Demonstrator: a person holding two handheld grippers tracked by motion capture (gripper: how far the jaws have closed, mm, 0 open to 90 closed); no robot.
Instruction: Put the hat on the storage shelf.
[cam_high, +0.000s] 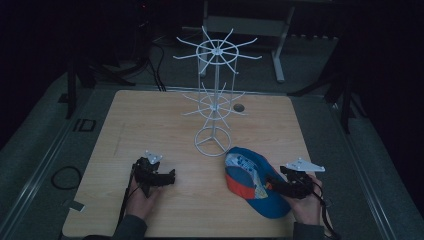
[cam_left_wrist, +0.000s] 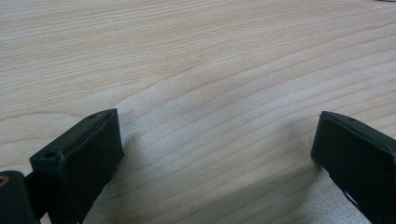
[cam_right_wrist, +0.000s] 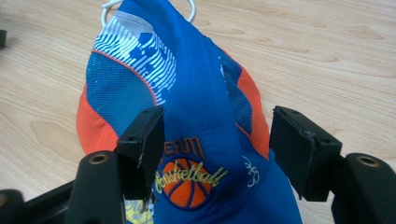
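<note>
While the blue and orange fabric baseball cap (cam_high: 252, 181) lies at the lower right of the high view, we see both grippers spread open above the light wooden table (cam_high: 150, 125).

In the right gripper view, we find the right gripper (cam_right_wrist: 217, 140) with its black jaws wide apart on either side of a raised blue fold of the cap (cam_right_wrist: 196, 102); the left jaw seems to touch the fabric, the right one stands clear, so nothing is clamped. The cap's basketball emblem sits low in the middle of that frame. In the high view the right gripper (cam_high: 277, 182) rests over the cap's right half. We see the left gripper (cam_high: 170, 176) at lower left, well apart from the cap; its own view shows the left gripper (cam_left_wrist: 217, 140) wide open over bare wood, holding nothing. The white wire display stand (cam_high: 215, 100) rises at centre frame, its ring base just beside the cap's upper edge.
</note>
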